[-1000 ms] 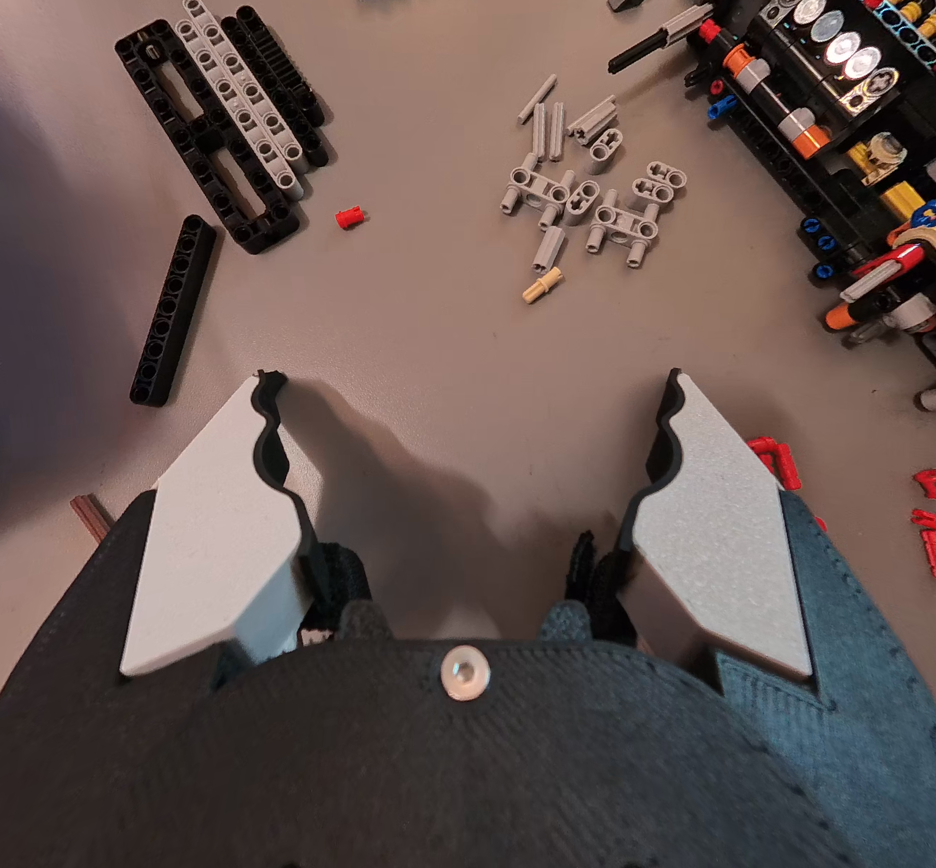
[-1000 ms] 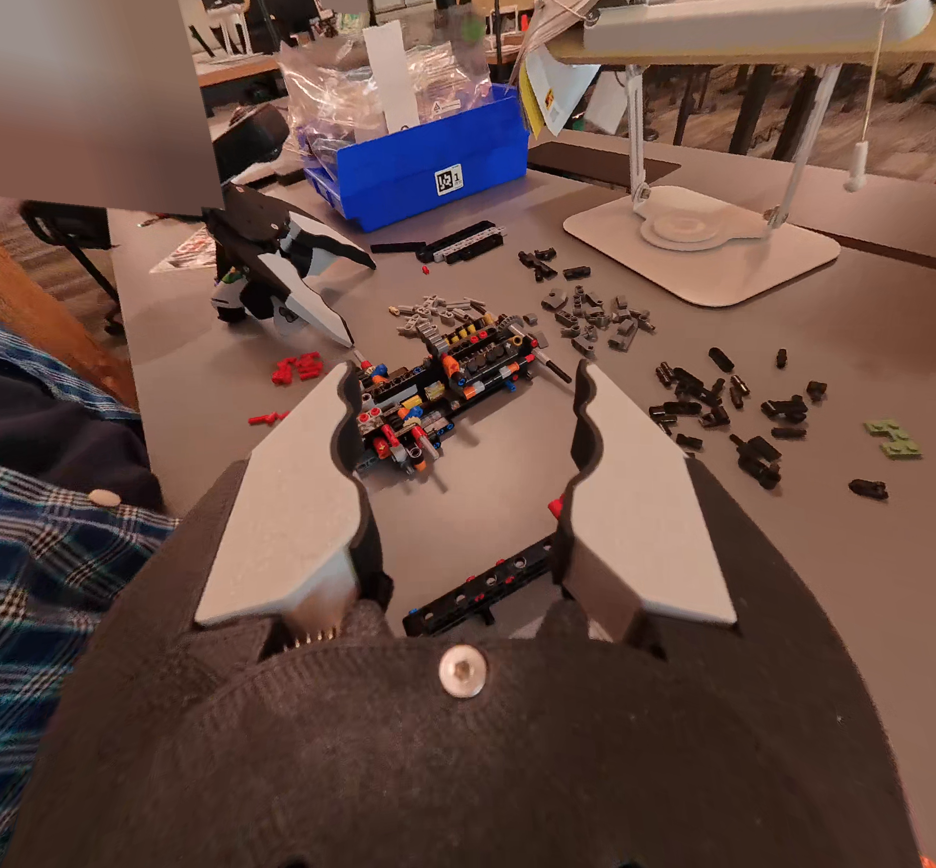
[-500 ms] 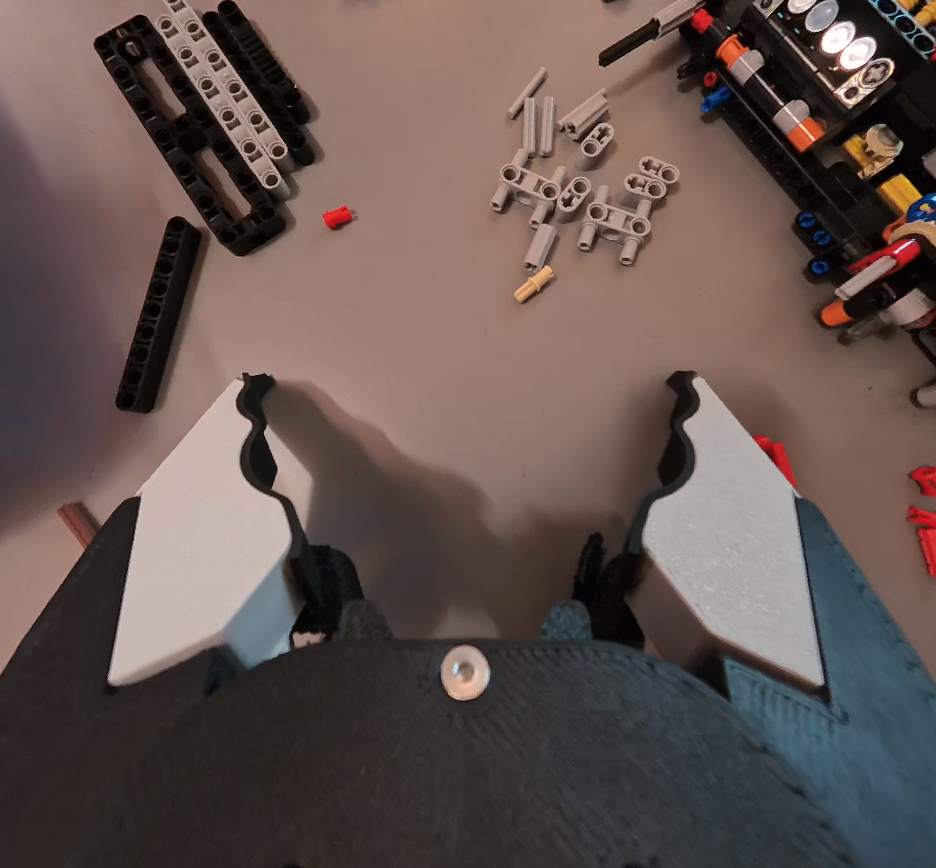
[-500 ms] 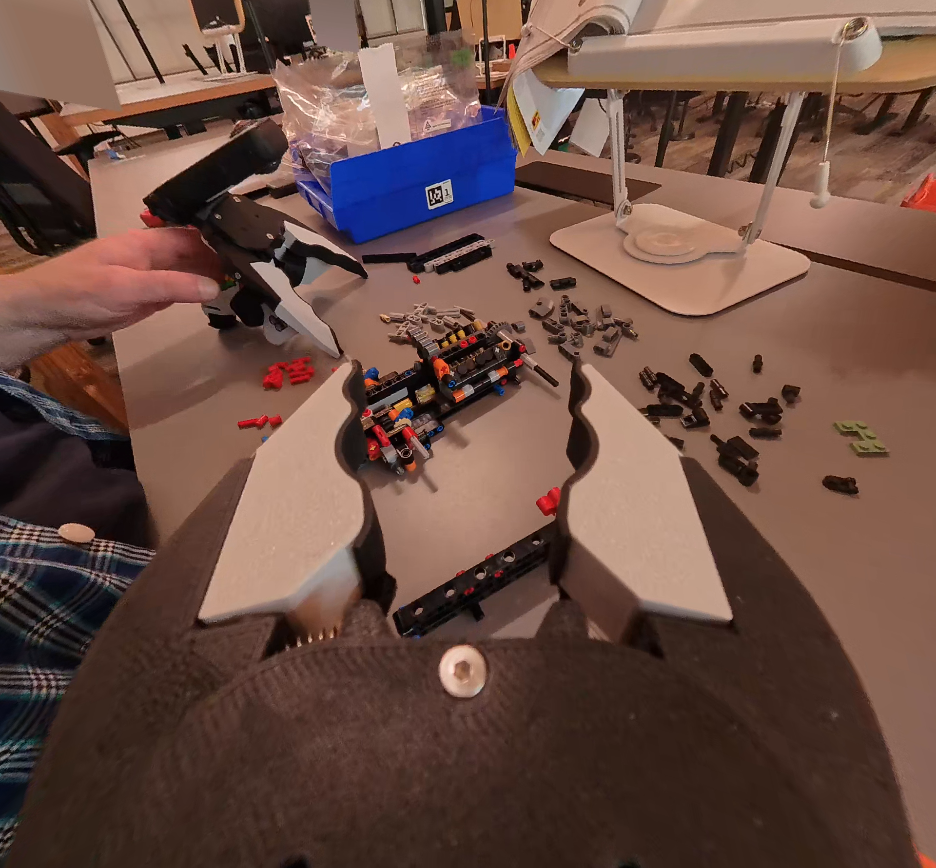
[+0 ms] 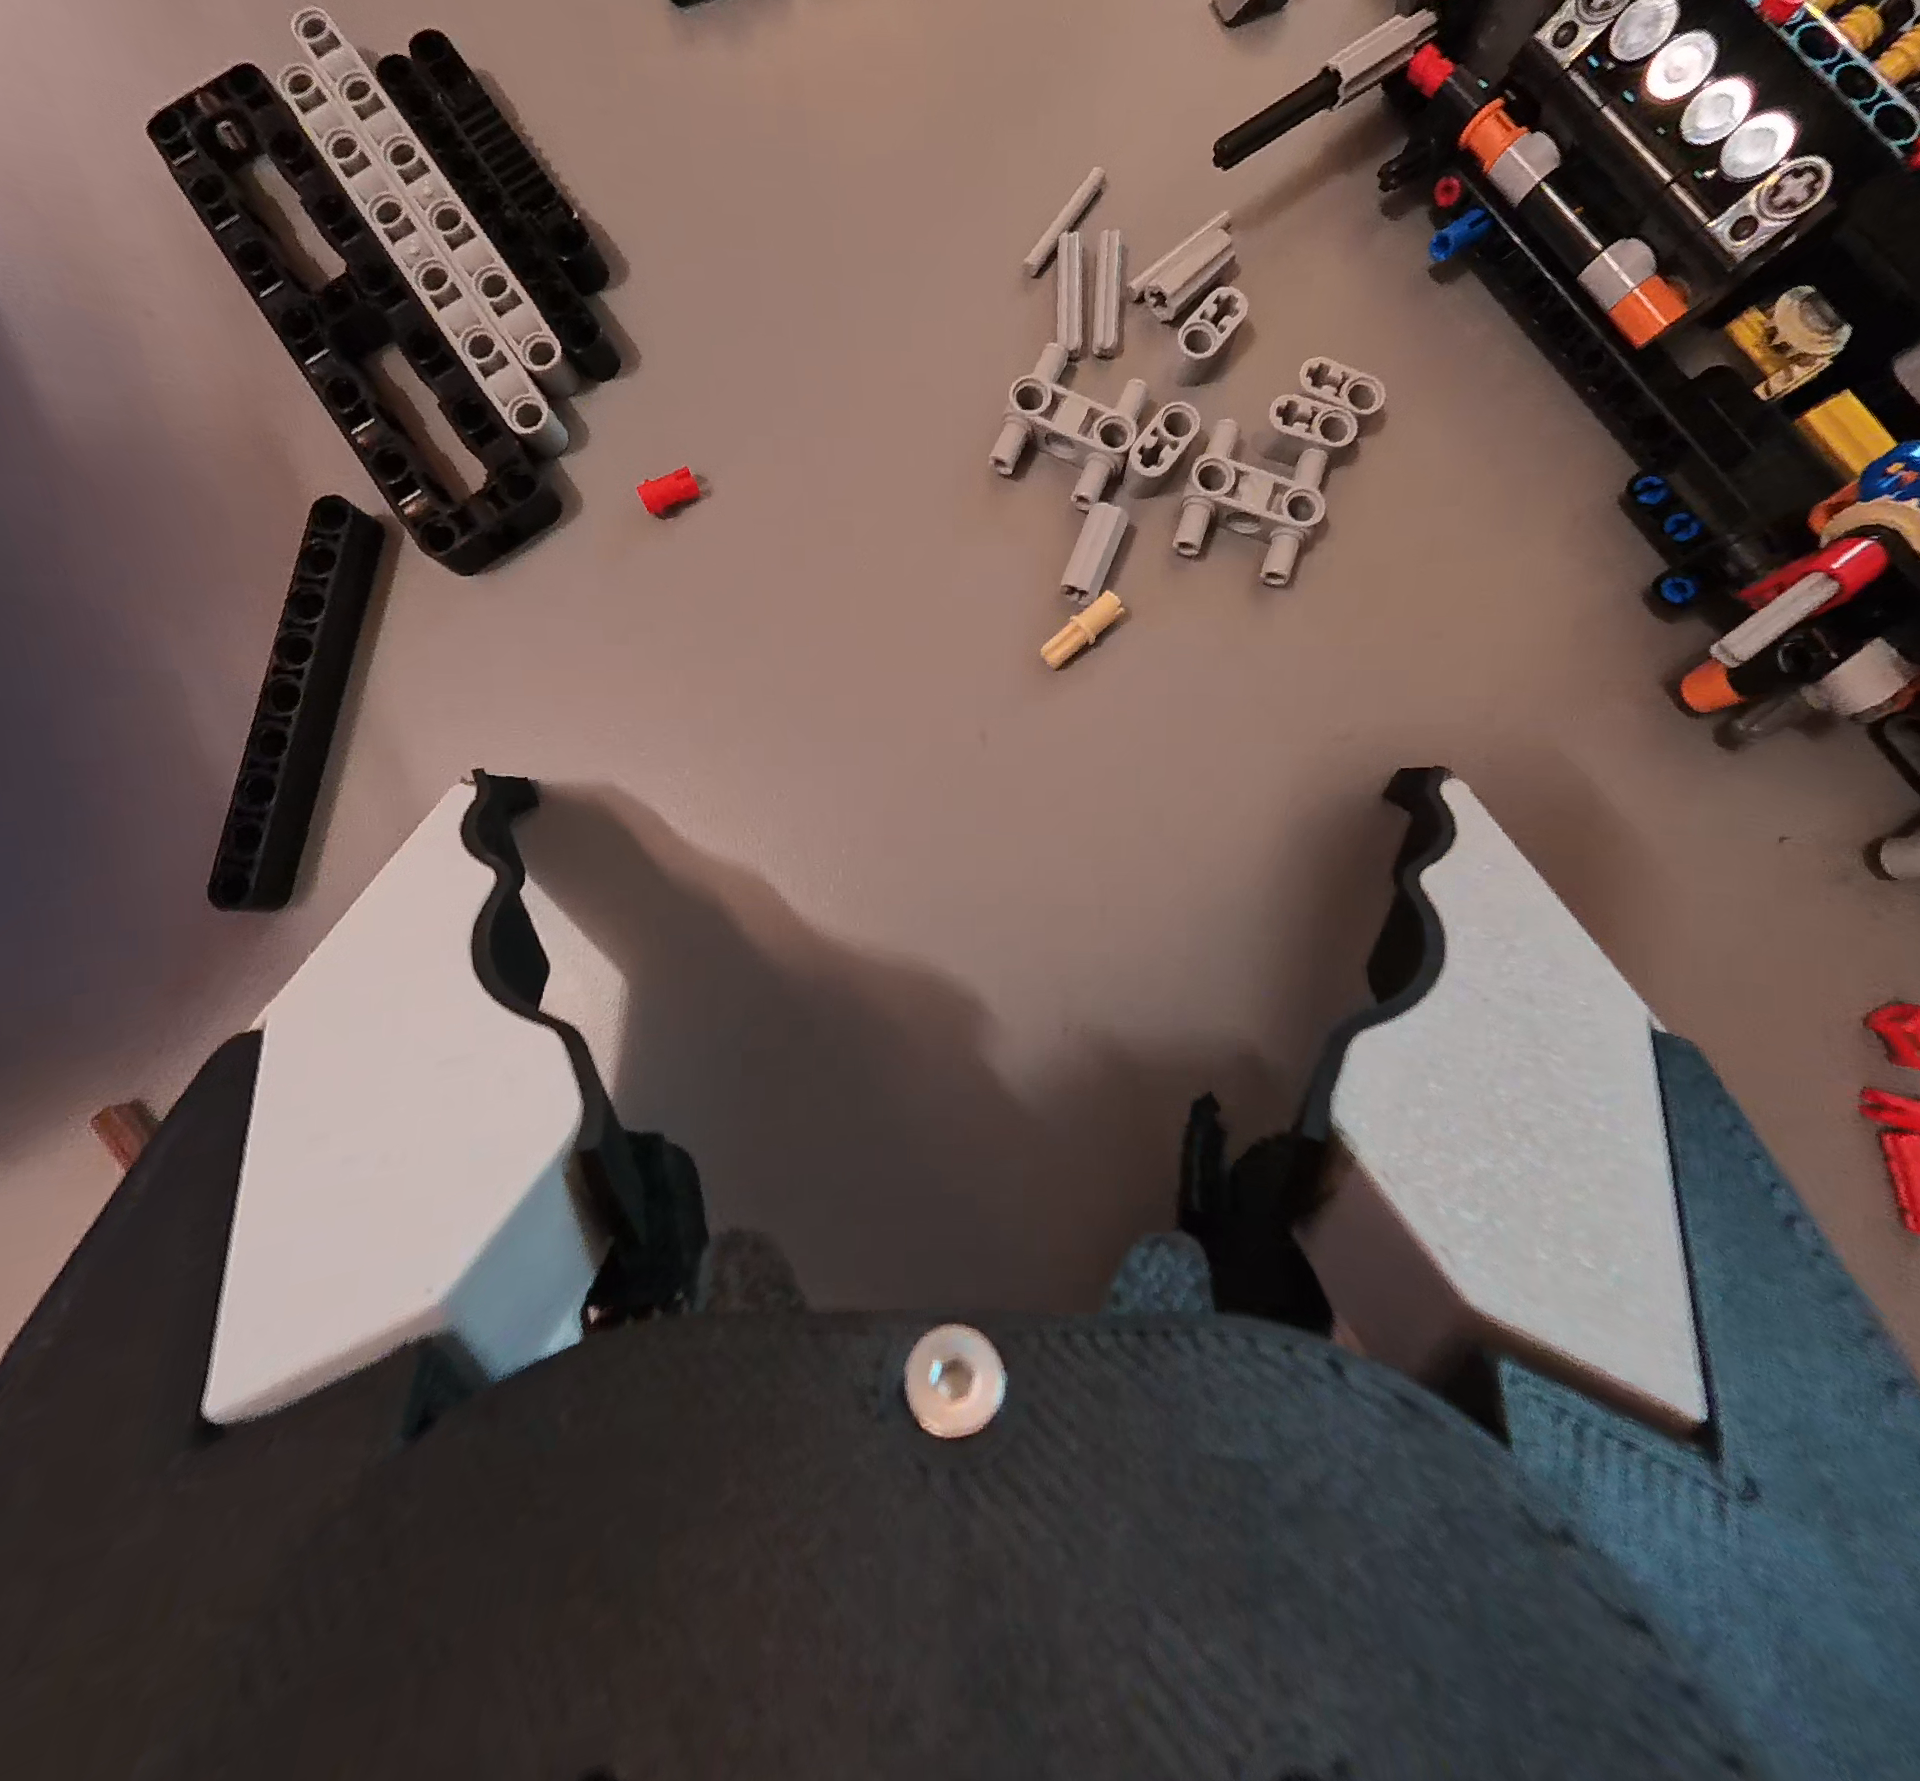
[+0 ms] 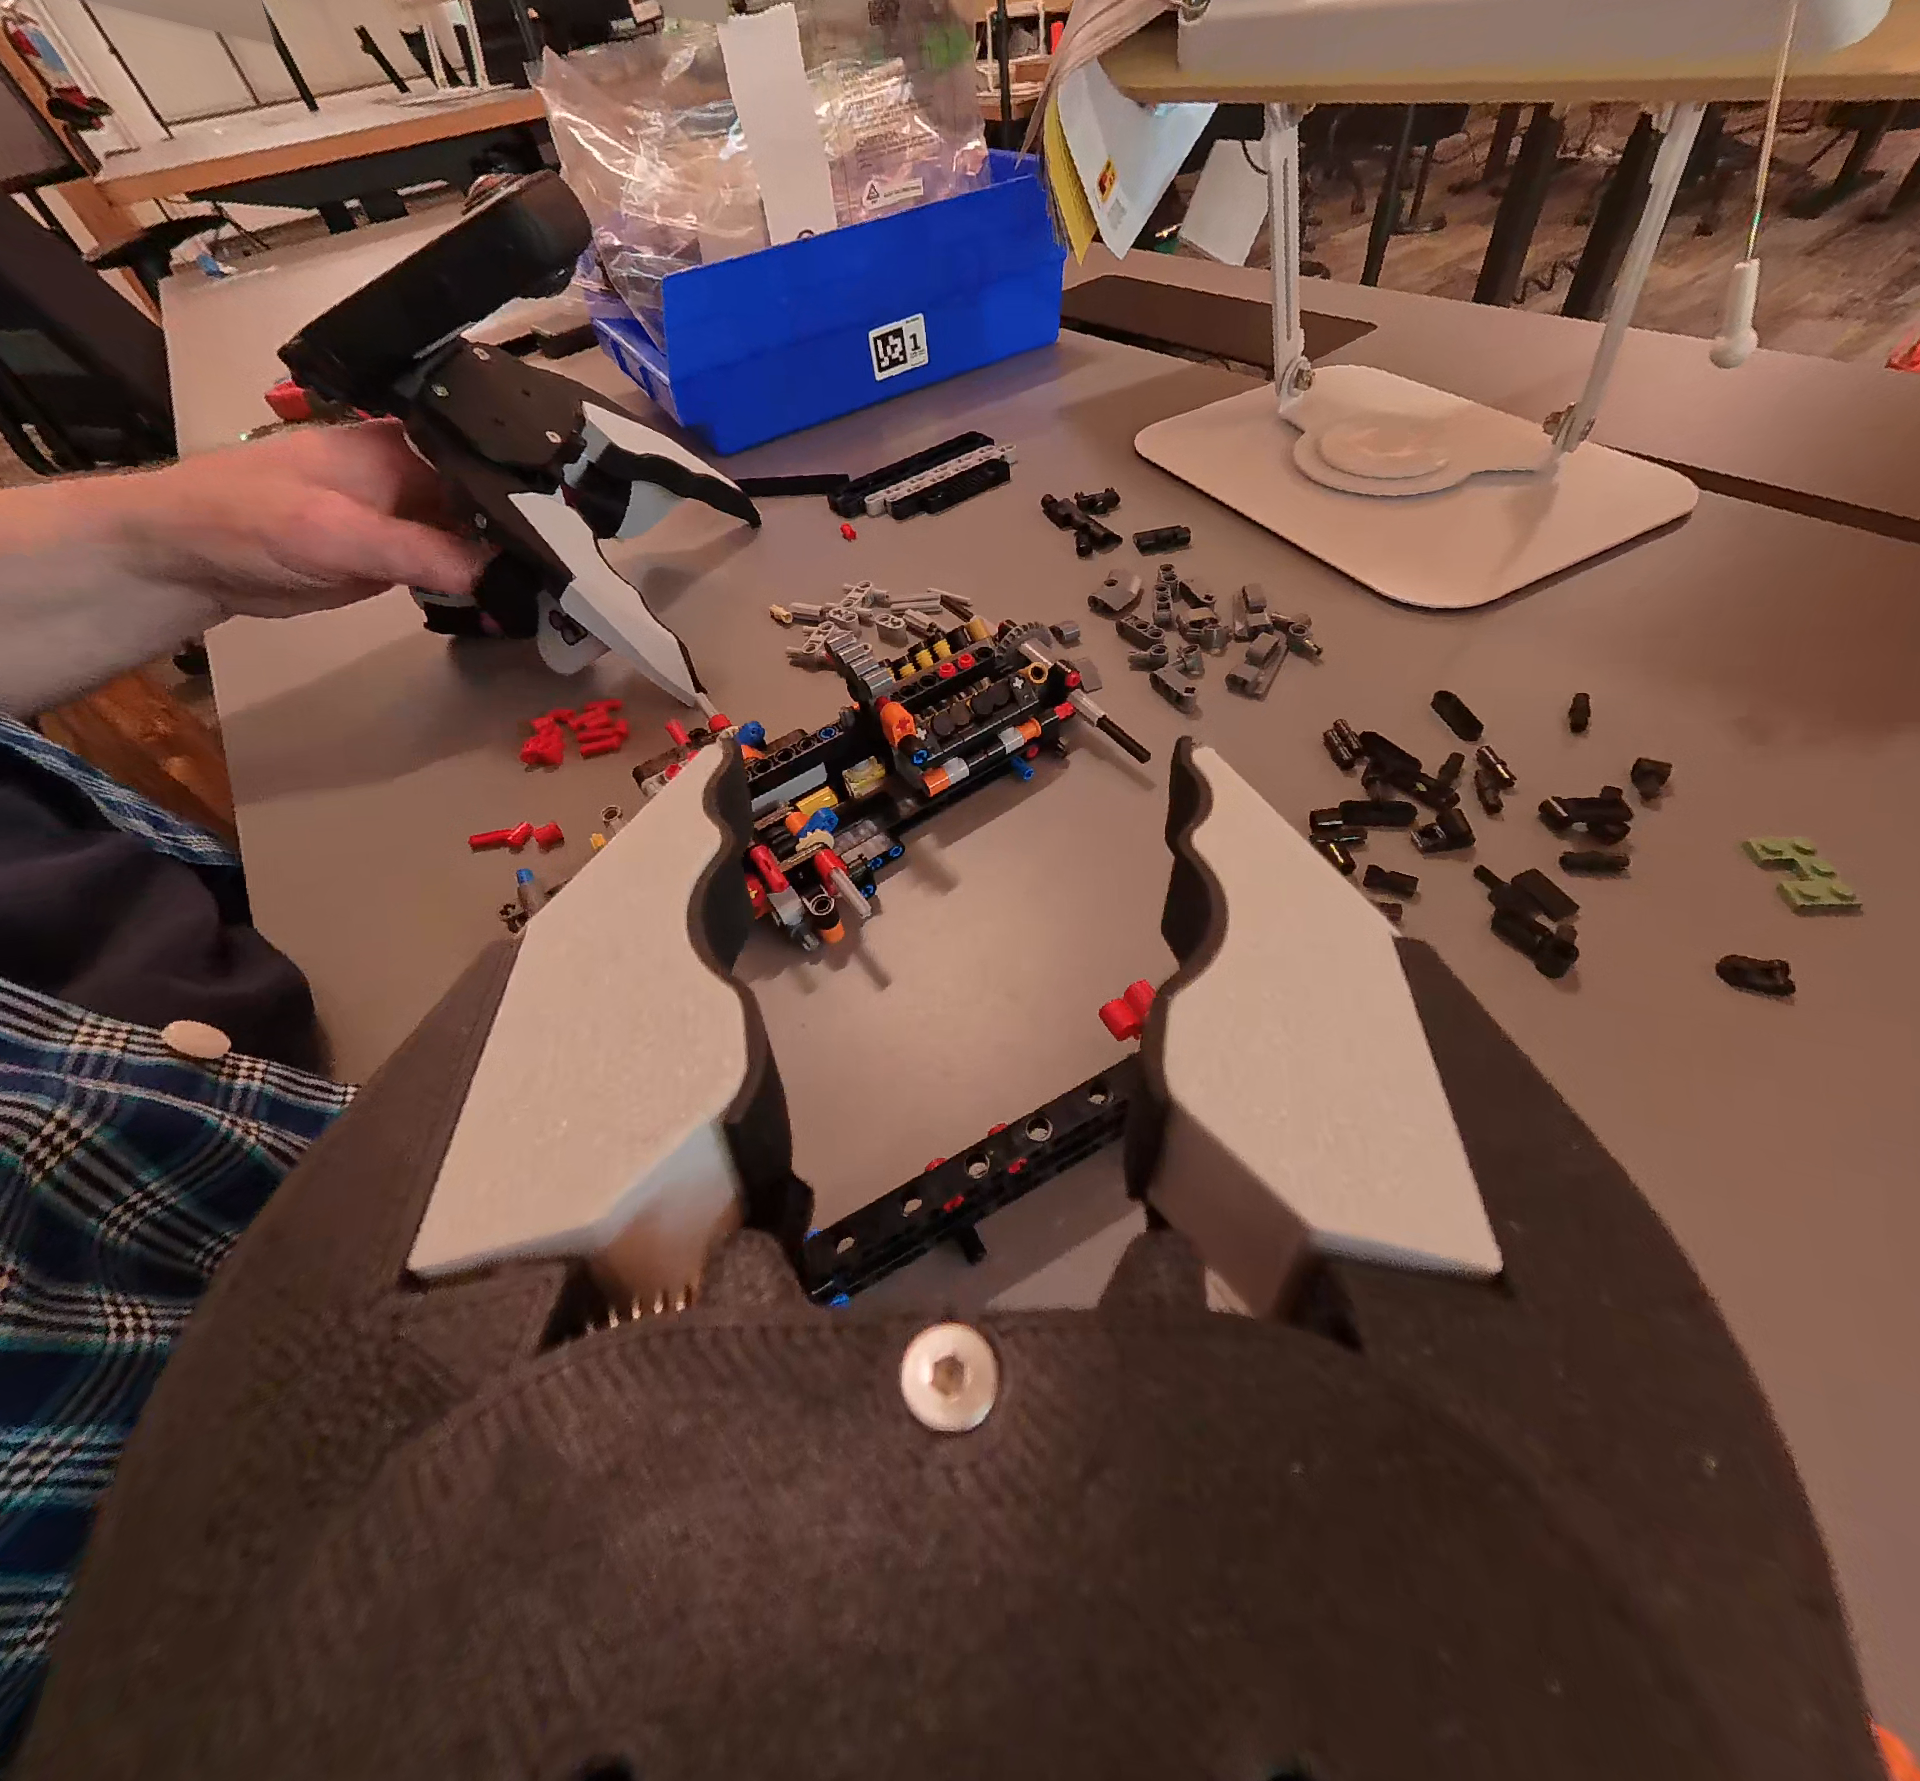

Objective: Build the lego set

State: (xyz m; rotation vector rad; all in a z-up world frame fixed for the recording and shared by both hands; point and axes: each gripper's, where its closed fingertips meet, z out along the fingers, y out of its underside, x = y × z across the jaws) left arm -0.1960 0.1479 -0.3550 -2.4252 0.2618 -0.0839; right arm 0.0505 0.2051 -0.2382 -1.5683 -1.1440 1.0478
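Observation:
The half-built lego model (image 6: 914,744), black with orange, yellow and blue parts, lies mid-table; its side shows at the right of the left wrist view (image 5: 1704,214). My left gripper (image 5: 956,786) is open and empty above bare table, short of a cluster of grey connectors (image 5: 1174,422) and a tan pin (image 5: 1083,628). It also shows in the right wrist view (image 6: 717,609), held by a hand at the model's left end. My right gripper (image 6: 951,775) is open and empty, above a black beam (image 6: 977,1170) with red pins.
Black and grey beams (image 5: 395,277), a single black beam (image 5: 296,703) and a red pin (image 5: 668,493) lie left. Red pieces (image 6: 577,732), dark grey pieces (image 6: 1205,630), black connectors (image 6: 1455,817), a blue bin (image 6: 862,329) with bags and a white stand (image 6: 1423,484) holding the manual surround the model.
A hand has taken hold of the left gripper, which had rested on the table, and lifted it; its jaws have opened wider. The right gripper has shifted a little and stays open.

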